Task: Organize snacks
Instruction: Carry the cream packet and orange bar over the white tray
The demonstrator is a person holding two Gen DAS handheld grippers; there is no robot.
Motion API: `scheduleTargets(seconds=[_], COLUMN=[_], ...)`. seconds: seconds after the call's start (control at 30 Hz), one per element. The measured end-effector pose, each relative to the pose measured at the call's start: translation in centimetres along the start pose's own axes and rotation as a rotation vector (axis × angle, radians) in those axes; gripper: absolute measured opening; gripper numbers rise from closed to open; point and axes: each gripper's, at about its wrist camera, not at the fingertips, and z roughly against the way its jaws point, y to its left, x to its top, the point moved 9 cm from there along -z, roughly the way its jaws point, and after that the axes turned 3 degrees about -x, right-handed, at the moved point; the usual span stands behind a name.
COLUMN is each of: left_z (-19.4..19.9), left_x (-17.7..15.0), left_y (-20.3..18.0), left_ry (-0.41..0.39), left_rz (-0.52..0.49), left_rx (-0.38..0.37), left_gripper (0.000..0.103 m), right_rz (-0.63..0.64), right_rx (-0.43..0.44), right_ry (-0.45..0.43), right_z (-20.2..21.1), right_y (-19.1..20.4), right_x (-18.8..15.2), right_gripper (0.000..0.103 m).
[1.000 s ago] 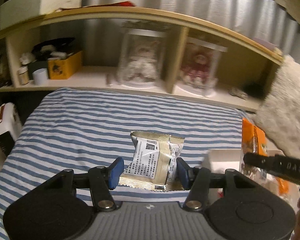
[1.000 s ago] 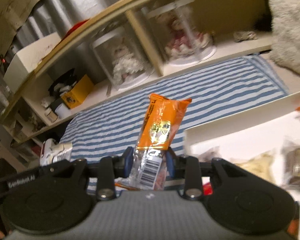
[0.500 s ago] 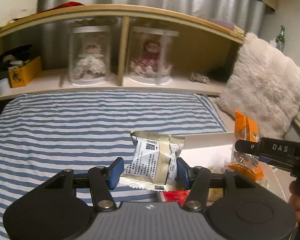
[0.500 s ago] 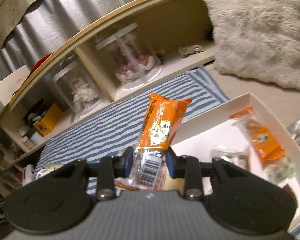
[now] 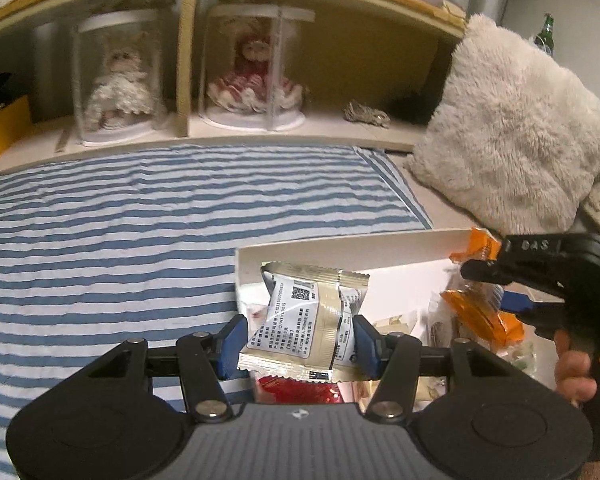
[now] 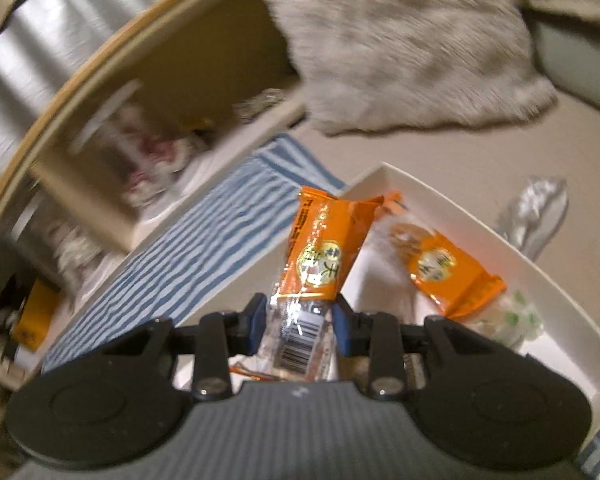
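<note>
Over white tray: left tongs pinch beige packet, right tongs orange packet, both angled down.

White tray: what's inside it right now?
In the white tray: an orange snack packet, a pale green-dotted packet and a red wrapper. The gold packet and both grippers cover the tray's near part, so the rest is hidden.

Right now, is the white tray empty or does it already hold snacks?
Not empty. The white tray already holds an orange snack packet and a green-and-white wrapped sweet, seen from the right wrist.
</note>
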Motion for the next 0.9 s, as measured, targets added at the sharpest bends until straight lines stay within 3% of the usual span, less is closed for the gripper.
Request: scheduleTargets(seconds=[0.23,0.33,0.37,0.53,0.73,0.83,0.9], left_z=[-3.7,-5.1,-5.6,-7.7,-9.4,-9.9,-9.8], left_x=[0.0,0.3,0.4,0.8,1.2,1.1,1.0], left_y=[0.0,0.2,0.2,-0.1,-1.1,-1.4,-1.5], left_ry=[0.035,0.045,0.049,0.057,0.068,0.079,0.082], left_rz=[-0.029,-0.037,-0.038,-0.045,0.002,0.007,0.013], left_rx=[-0.003,0.001,0.002,0.010,-0.014,-0.006,-0.006], left_gripper=[0.058,0.058,0.058,0.058,0.058,0.067,0.080], right_rz=[-0.105,-0.146,-0.148,-0.115,-0.052,-0.013,0.025], right_rx=[-0.001,0.044,0.062,0.106,0.064,0.040,0.026], right_ry=[0.052,0.083,0.092,0.090,0.086,0.066,0.058], right_z=[-3.9,-5.6,-6.0,-7.0,-6.7,-5.8,-5.4], right_y=[-0.3,0.6,0.8,2.0,2.1,1.6,1.5], right_x=[0.3,0.1,0.3,0.8,1.4,2.0,2.2], right_gripper=[0.043,0.056,0.061,0.066,0.066,0.066,0.066])
